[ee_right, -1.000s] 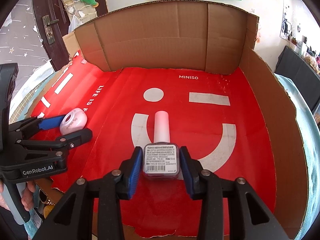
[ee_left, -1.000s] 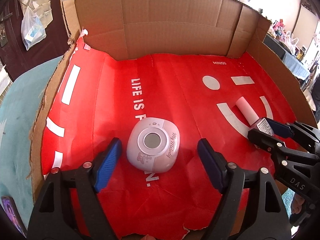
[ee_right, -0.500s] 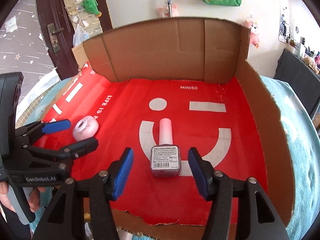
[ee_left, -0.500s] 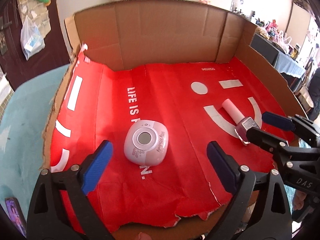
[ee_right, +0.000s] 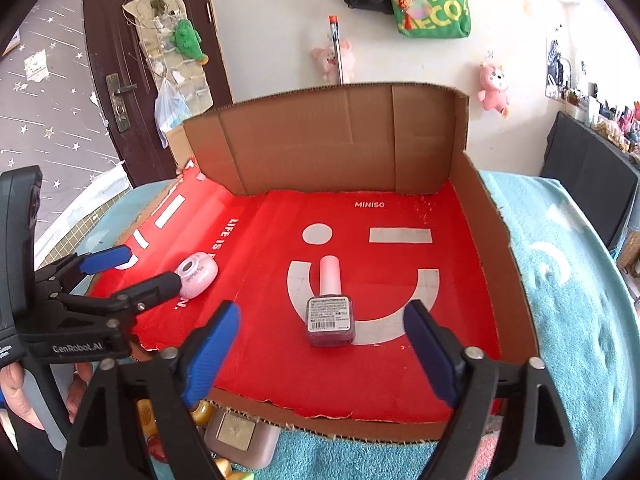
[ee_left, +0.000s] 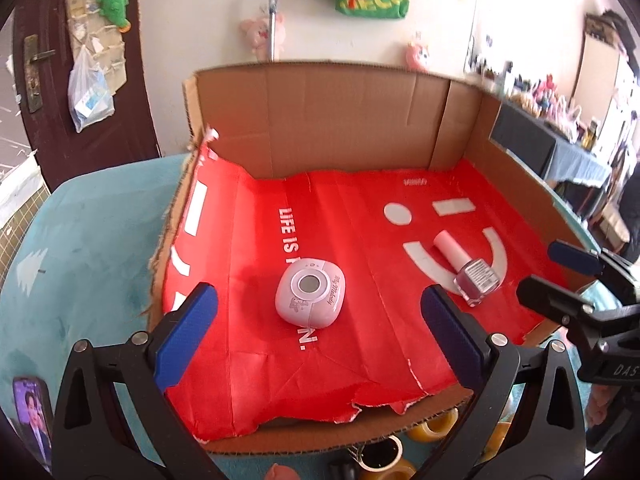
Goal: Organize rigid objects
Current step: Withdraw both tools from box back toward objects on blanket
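Box (ee_left: 328, 120): we see plain brown corrugated cardboard, matt, with rough torn edges along the front.
Liner (ee_left: 256, 312): we read it as red printed paper, creased and slightly shiny, ragged at its near edge.
Pink case (ee_left: 310, 298): smooth plastic to our eyes, with a soft sheen and a grey glossy disc on top.
Nail polish bottle (ee_right: 330, 316): we take it for glossy glass, with a matt pale pink cap and a paper label.
Table cover (ee_right: 568, 304): turquoise cloth, which looks fuzzy and towel-like to us.
Left gripper (ee_left: 316, 332): we note black matt plastic arms, textured blue pads (ee_left: 186, 340) and small metal rivets.
Right gripper (ee_right: 320, 356): we find the same finish.
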`<state>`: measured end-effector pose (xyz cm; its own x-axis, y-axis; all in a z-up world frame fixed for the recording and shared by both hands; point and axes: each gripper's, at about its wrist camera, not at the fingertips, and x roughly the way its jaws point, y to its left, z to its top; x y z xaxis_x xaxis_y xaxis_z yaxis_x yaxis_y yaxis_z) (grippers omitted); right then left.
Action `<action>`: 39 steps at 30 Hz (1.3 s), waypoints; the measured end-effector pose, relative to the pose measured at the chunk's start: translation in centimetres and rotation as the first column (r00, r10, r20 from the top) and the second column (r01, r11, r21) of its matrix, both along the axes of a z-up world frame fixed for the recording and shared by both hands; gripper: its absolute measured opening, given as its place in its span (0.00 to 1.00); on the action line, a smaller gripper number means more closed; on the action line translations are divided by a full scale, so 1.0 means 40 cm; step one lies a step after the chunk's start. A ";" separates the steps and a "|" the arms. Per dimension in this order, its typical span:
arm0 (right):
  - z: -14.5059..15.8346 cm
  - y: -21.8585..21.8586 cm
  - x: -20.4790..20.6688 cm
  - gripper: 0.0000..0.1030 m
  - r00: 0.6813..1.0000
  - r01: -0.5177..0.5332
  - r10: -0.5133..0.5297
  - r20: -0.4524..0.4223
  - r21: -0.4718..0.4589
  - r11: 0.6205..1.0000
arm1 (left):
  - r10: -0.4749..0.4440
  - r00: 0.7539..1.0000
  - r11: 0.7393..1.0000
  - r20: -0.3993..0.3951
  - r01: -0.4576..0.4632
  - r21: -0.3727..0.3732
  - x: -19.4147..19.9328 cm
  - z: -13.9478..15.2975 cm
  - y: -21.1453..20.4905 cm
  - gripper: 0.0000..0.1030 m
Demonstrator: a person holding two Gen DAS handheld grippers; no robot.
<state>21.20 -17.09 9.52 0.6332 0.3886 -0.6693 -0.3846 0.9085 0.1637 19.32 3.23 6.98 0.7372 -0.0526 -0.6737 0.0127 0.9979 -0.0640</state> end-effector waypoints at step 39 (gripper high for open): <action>0.058 -0.011 -0.270 1.00 0.971 0.061 -0.058 0.234 -0.008 0.998 | 0.036 0.994 0.999 0.099 -0.033 -0.034 -0.241 0.042 -0.024 1.00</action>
